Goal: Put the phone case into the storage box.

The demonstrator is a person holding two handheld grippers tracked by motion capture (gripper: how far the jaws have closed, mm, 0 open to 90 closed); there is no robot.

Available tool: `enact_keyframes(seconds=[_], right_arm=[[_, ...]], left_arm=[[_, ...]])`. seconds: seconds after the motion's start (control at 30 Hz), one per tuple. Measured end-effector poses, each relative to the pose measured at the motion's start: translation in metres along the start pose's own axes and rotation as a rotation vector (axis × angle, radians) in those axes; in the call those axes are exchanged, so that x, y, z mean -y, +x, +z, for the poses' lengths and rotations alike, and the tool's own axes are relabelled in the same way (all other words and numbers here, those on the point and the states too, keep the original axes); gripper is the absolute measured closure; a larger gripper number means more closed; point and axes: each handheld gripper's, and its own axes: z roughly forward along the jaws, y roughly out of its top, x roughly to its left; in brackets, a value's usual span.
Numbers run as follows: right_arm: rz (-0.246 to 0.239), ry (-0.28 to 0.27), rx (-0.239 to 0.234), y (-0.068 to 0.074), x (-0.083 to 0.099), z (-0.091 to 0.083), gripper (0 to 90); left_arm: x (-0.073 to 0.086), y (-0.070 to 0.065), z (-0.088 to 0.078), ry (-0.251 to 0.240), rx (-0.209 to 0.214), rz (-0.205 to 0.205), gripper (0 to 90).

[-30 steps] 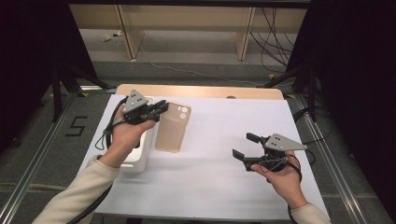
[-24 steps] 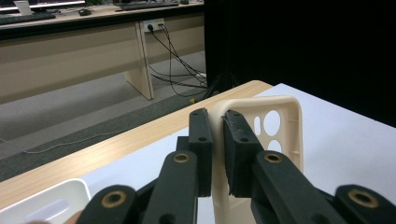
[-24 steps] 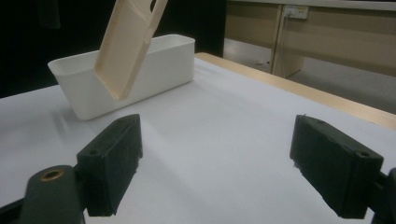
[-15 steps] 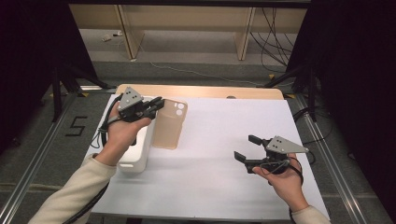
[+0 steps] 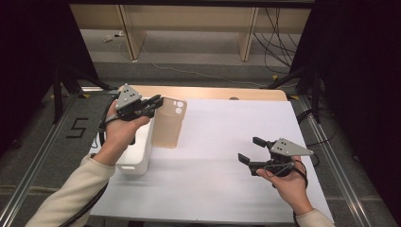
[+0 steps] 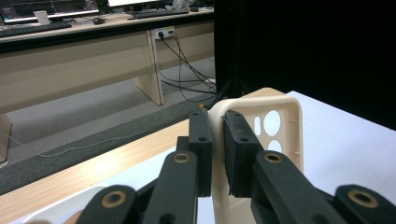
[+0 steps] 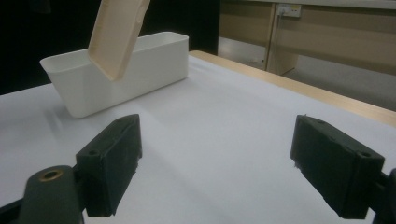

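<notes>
Phone case pinched at its top edge by left gripper, long axis hanging beside white bin; right gripper fingers open, well apart.

Beige phone case, camera cutouts at top, lifted off table, tilted, beside white bin.

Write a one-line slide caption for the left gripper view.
The left gripper pinches the top edge of a beige phone case between its shut jaws, lifted above the white table.
</notes>
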Motion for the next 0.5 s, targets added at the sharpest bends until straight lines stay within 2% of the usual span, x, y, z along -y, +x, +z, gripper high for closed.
enact_keyframes(seconds=[0.03,0.07,0.1,0.17,0.2,0.5], right_arm=[[0.000,0.000,0.002,-0.0001,0.0000,-0.0003,17.8],[-0.011,0.045,0.019,-0.0005,-0.0014,-0.0043,17.8],[-0.029,0.029,0.028,-0.0015,-0.0011,-0.0040,17.9],[-0.035,0.030,0.027,-0.0014,-0.0005,-0.0040,17.8],[-0.030,-0.009,0.011,-0.0014,0.0009,-0.0007,17.8],[-0.034,0.006,0.020,-0.0004,0.0024,-0.0018,17.8]], left_arm=[[-0.0002,0.0004,-0.0001,-0.002,-0.002,0.001,82.3],[-0.0006,0.0008,-0.0003,-0.004,-0.003,0.000,82.3],[-0.0009,0.0012,-0.0005,-0.005,-0.005,-0.002,82.3],[-0.0012,0.0021,-0.0009,-0.008,-0.005,-0.004,82.3],[-0.0016,0.0025,-0.0012,-0.007,-0.006,-0.001,82.3],[-0.0029,0.0062,-0.0044,-0.011,-0.017,0.000,82.4]])
